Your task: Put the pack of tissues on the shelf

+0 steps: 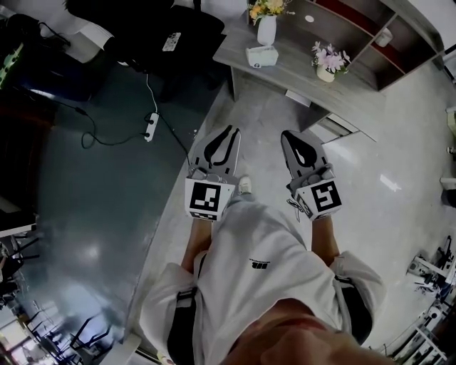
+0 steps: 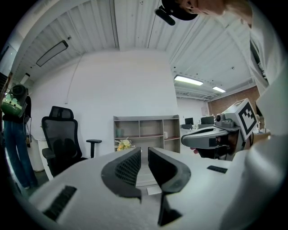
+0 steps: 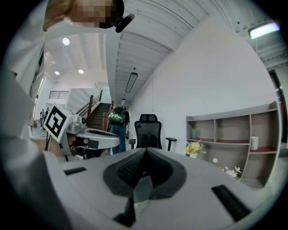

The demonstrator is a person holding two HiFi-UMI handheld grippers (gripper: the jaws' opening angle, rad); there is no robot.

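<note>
The pack of tissues is a white block on the grey table, beside a white vase of yellow flowers. The open-fronted shelf stands behind the table; it also shows in the left gripper view and the right gripper view. Both grippers are held side by side at waist height, well short of the table. My left gripper has a narrow gap between its jaws and holds nothing. My right gripper has its jaws touching, empty.
A small pot of pale flowers sits further right on the table. A black office chair stands left of the table, with a power strip and cable on the floor. Another person stands far left.
</note>
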